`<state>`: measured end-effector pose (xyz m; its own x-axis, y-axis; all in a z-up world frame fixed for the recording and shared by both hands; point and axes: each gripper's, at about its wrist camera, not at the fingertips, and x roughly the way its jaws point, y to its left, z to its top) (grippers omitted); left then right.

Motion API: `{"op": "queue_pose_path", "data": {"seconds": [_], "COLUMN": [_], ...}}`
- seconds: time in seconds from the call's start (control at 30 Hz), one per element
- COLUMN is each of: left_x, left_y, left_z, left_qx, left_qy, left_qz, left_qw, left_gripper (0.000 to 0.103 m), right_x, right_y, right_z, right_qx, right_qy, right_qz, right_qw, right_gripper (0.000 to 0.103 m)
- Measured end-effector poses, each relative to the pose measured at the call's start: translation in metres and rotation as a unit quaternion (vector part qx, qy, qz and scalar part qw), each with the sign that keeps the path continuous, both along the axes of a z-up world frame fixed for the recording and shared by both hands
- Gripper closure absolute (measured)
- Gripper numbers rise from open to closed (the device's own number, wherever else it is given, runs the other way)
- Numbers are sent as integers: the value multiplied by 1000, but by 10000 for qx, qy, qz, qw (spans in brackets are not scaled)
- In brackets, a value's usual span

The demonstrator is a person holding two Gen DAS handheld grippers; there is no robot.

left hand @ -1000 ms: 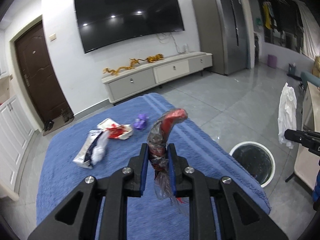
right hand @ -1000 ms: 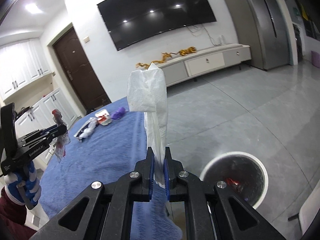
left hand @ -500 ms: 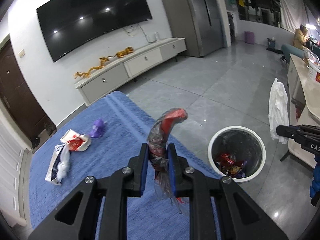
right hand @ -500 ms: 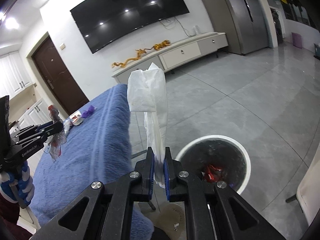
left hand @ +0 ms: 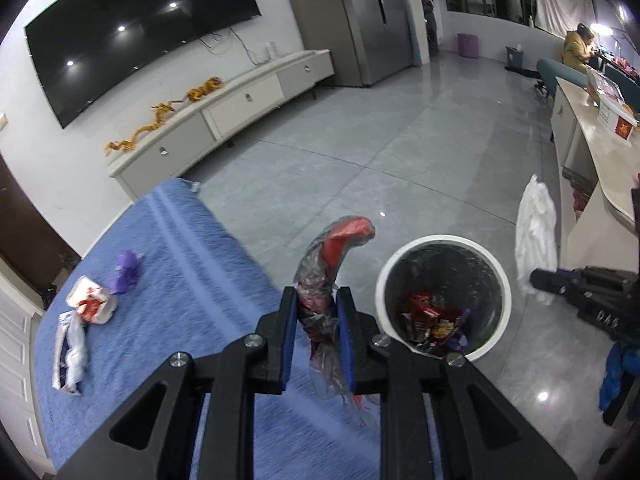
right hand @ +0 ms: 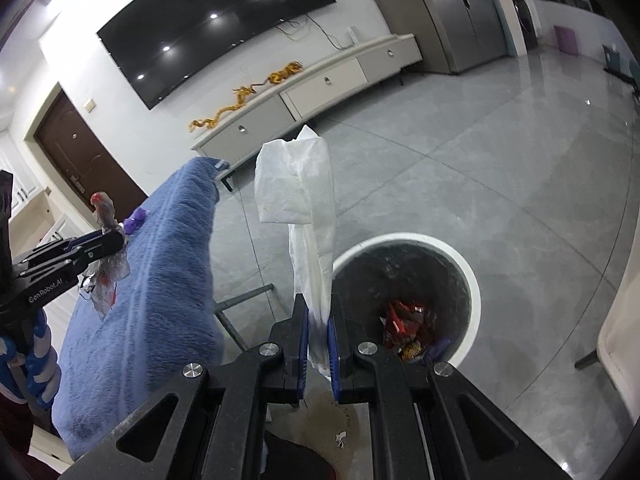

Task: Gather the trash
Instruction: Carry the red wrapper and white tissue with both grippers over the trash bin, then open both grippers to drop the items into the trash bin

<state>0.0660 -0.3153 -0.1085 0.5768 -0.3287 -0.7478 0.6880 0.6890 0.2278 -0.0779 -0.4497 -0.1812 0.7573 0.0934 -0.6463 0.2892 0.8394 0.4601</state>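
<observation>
Two carried pieces, one bin, three items left on the cloth; we list from largest down.

Blue cloth-covered table (left hand: 192,280): the work surface, at our left, still bearing uncollected trash, so the task in our judgement is partly done.

White bin (left hand: 502,280), on the grey floor just beside the table's edge: placed low and open-topped so that pieces can be dropped in from above. Red and yellow wrappers (right hand: 402,320) already lie at its bottom.

White tissue (right hand: 304,196): held upright by its lower end in our right gripper (right hand: 318,332), whose pads are pinched tight on it. It stands over the near rim of the bin, we judge for release there.

Red and clear plastic wrapper (left hand: 328,268): twisted, clamped at its middle in our left gripper (left hand: 316,320), the jaws narrow and pressing the crumpled film. It hangs above the table's edge, beside the bin rather than over it; we judge it needs carrying further across before letting go.

Crumpled white and blue packet (left hand: 70,354): flat on the cloth, far left.

White and red wrapper (left hand: 90,304): on the cloth, touching or just beside the packet.

Purple scrap (left hand: 126,272): smallest, on the cloth just beyond the white and red wrapper.
</observation>
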Motion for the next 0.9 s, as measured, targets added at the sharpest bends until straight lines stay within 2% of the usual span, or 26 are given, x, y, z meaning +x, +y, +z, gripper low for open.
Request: {"op": "queue_pose_path", "data": {"seconds": [0.27,0.53,0.6,0.63,0.67,0.73,0.8,0.87,0.9], "left_x": [23,41,44,47,49,49,51,53,53], "left_y": [-66,-117,-123,-125,-127,-129,-128,-125,-124], "left_z": [-35,-71,-76,-78,-79,-78,-77,-76,-74], "left_qx": [-67,-134,-173,-187,-217,-322,-371,-432,-439], "left_qy": [1023,1577,1687,1737,1754,1720,1752,1809,1803], "left_qz": [-382,-368,-356,-355,-337,-305,-291,-273,-272], "left_qw": [9940,9867,9849,9840,9837,9841,9834,9822,9823], "left_gripper": [83,82,79,71,55,42,42,42,42], "right_x": [13,37,42,43,45,46,45,42,41], "right_y": [-28,-38,-38,-39,-39,-39,-39,-39,-40], "right_z": [-42,-67,-73,-77,-81,-86,-88,-88,-89], "right_qx": [286,207,179,147,121,116,59,35,24], "right_qy": [513,963,1105,1164,1239,1316,1371,1376,1383], "right_qz": [-194,-207,-209,-228,-246,-273,-319,-360,-377], "right_qw": [9981,9949,9935,9928,9919,9909,9900,9898,9897], "right_gripper": [94,93,93,93,93,85,70,62,62]}}
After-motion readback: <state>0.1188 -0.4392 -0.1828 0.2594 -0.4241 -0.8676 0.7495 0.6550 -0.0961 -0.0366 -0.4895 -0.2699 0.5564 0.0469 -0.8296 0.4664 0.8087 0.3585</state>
